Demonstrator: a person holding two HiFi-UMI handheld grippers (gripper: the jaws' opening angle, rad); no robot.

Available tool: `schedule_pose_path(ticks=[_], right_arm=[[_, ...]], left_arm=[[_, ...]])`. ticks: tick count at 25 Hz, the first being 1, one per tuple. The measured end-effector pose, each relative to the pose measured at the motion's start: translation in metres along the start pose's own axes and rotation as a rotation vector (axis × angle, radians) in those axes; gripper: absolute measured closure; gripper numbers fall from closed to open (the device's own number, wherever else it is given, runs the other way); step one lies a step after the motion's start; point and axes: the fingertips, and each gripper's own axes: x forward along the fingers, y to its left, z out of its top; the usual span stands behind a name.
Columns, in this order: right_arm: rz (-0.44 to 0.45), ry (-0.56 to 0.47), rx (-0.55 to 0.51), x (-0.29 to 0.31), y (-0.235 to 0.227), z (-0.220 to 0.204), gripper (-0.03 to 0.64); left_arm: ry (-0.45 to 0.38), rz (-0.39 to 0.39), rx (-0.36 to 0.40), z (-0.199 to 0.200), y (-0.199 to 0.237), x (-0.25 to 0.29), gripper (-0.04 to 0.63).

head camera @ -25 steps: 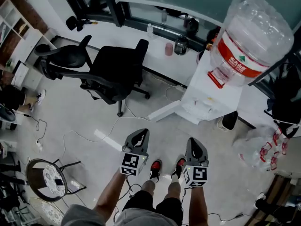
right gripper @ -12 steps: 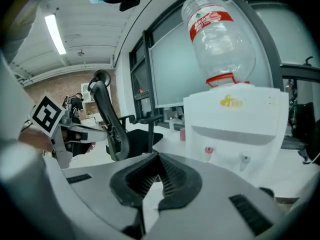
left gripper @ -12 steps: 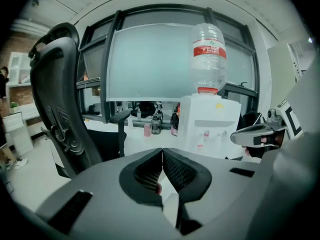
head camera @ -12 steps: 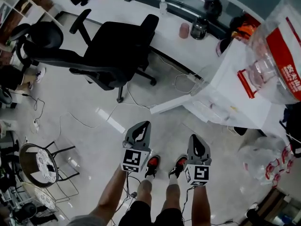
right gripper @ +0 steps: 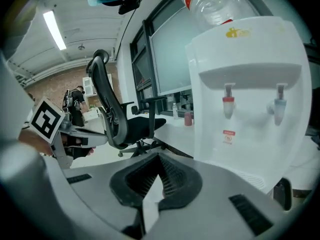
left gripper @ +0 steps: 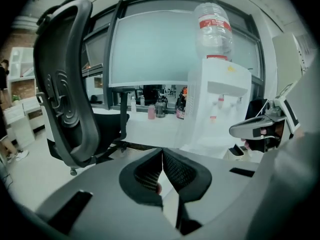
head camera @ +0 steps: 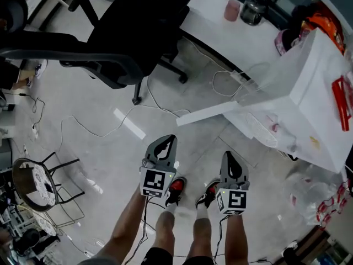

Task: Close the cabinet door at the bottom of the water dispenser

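One white cabinet door (head camera: 212,112), wide open

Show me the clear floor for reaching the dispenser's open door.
Bare floor lies between the shoes and the open door. Left of it, cables trail by the chair; right, a bag sits beside the dispenser.

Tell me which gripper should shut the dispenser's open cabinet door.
Probably left: the open cabinet door ends just ahead of the left gripper; the right gripper faces the water dispenser.
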Motion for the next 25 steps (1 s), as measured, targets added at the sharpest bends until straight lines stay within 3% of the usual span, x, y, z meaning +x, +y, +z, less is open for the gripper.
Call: schedule_pose_path(ticks=[12, 18, 21, 25], right_arm=[[0.016, 0.031, -0.017, 0.061, -0.003, -0.086, 0.601], [0.027, 0.065, -0.021, 0.067, -0.001, -0.117, 0.601], [0.026, 0.077, -0.023, 0.069, -0.002, -0.126, 0.601], [0.024, 0.079, -0.020, 0.070, -0.006, -0.130, 0.601]], left_arm=[[0.031, 0.005, 0.034, -0.095, 0.022, 0.063, 0.571], [0.022, -0.059, 0.057, -0.121, 0.019, 0.087, 0.560], [0.032, -0.079, 0.063, -0.130, 0.020, 0.100, 0.425], [0.056, -0.095, 0.064, -0.141, 0.026, 0.117, 0.332]])
